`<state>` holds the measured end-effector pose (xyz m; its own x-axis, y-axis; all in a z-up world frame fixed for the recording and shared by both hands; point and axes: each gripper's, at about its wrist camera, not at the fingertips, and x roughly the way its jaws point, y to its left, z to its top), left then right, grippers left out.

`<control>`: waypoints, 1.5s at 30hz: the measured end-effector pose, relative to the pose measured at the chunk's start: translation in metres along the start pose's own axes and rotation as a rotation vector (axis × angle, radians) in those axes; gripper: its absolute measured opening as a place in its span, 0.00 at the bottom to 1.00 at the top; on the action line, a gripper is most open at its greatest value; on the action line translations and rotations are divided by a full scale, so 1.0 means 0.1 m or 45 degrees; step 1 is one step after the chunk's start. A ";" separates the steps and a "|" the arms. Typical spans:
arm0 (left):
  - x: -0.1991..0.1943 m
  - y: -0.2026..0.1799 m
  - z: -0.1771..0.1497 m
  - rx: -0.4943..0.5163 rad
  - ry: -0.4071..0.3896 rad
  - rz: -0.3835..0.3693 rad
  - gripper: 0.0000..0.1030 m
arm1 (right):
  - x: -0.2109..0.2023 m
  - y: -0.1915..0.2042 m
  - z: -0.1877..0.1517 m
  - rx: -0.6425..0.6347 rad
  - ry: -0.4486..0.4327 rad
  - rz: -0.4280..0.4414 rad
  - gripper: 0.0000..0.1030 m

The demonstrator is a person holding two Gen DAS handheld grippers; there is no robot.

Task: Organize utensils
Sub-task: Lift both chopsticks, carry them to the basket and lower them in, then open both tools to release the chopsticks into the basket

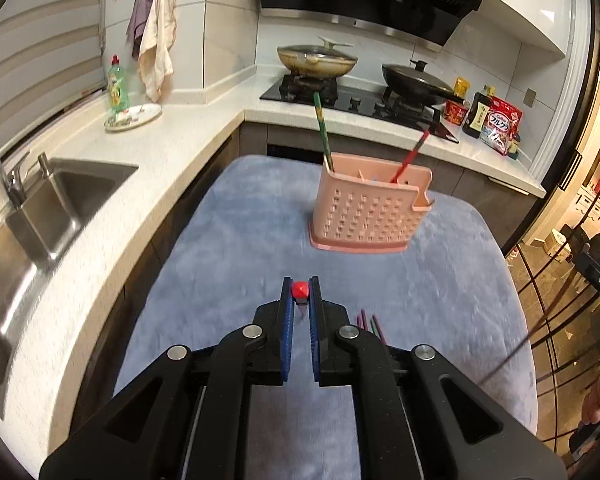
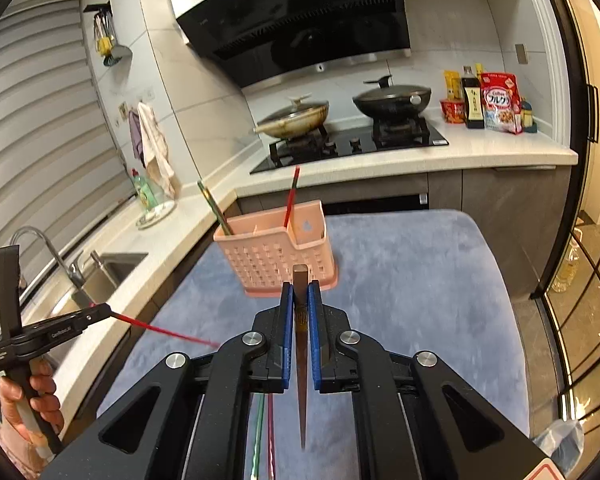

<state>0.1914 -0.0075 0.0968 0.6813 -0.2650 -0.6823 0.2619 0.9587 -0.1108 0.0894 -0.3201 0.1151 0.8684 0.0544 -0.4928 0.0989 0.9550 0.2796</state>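
Holding one chopstick per claw, both clear of the blue cloth (image 2: 420, 280). Our left gripper (image 1: 300, 294) is clamped on a red chopstick (image 1: 300, 289); in its own view we see only the red butt end between the pads at lower centre. In the right wrist view the same gripper (image 2: 110, 312) sits at lower left, the stick's red shaft (image 2: 164, 332) running out toward frame centre. Our right gripper (image 2: 300, 296) is closed on a dark brown chopstick (image 2: 300, 360), butt end up past the fingertips, point trailing back toward the camera.

Pink slotted holder (image 1: 364, 216) stands upright on the cloth, above centre in both views. It already carries a green chopstick (image 1: 322, 132) on its left and a red one (image 1: 410, 156) further right, both leaning out. More sticks lie on the cloth: tips show just right of the left claw (image 1: 370, 324), and a green and a dark red shaft under the right one (image 2: 262, 432).

Risks, as we judge them:
- Each stick is pinched near one end, so it can pivot in the pads and miss the slot.
- Both claws heading to the same holder: the sticks may cross or knock each other.
- Leaning sticks block part of the opening; a bump could tip the light holder.
- Holder's inner dividers aren't clear from here, so we can't tell which compartment is free.
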 end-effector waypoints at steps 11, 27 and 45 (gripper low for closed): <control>-0.07 -0.24 1.08 0.030 -0.253 -0.013 0.07 | 0.34 0.19 0.98 -0.003 -0.246 0.090 0.07; 0.30 -0.37 2.00 -0.050 -0.422 -0.035 0.07 | 1.34 0.37 1.70 0.051 -0.306 0.099 0.07; 1.04 -0.28 1.77 -0.063 -0.262 -0.021 0.07 | 2.12 0.24 1.23 0.010 -0.036 0.016 0.07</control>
<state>0.3760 -0.0799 0.1572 0.8037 -0.2915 -0.5188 0.2437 0.9566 -0.1599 0.3359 -0.3212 0.1190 0.8830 0.0582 -0.4657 0.0915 0.9519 0.2926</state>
